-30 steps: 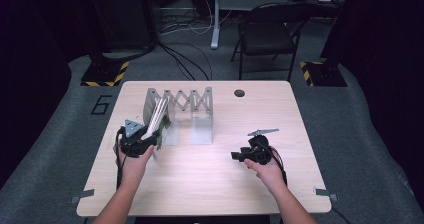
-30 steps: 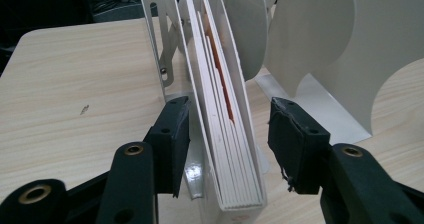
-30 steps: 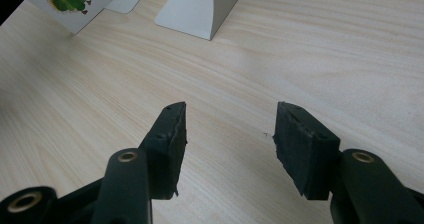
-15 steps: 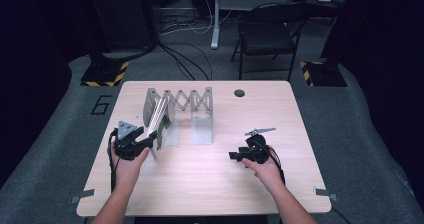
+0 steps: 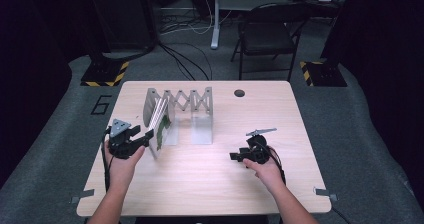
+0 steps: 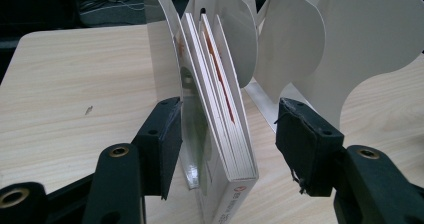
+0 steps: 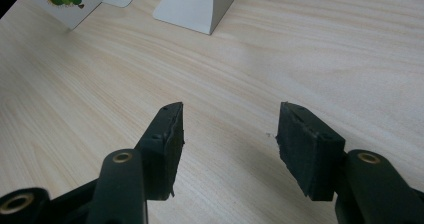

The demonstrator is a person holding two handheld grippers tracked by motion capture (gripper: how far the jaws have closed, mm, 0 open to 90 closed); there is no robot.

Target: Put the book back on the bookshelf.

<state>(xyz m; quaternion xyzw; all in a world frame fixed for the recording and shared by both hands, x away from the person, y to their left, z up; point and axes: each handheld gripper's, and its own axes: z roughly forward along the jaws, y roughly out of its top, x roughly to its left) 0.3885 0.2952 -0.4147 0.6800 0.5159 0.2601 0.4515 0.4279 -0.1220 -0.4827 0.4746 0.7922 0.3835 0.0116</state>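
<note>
Book (image 6: 220,134) leans in the end slot of the expanding file rack (image 5: 192,109) on the tabletop (image 5: 210,184), straddled by the open left tongs (image 6: 227,139), which should close squarely on its spine; right tongs (image 7: 230,144) gape idle.

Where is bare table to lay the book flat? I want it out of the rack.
Free: tabletop between both hand-held grippers, left and right, and right of the rack. Crowded: around the book in the rack.
</note>
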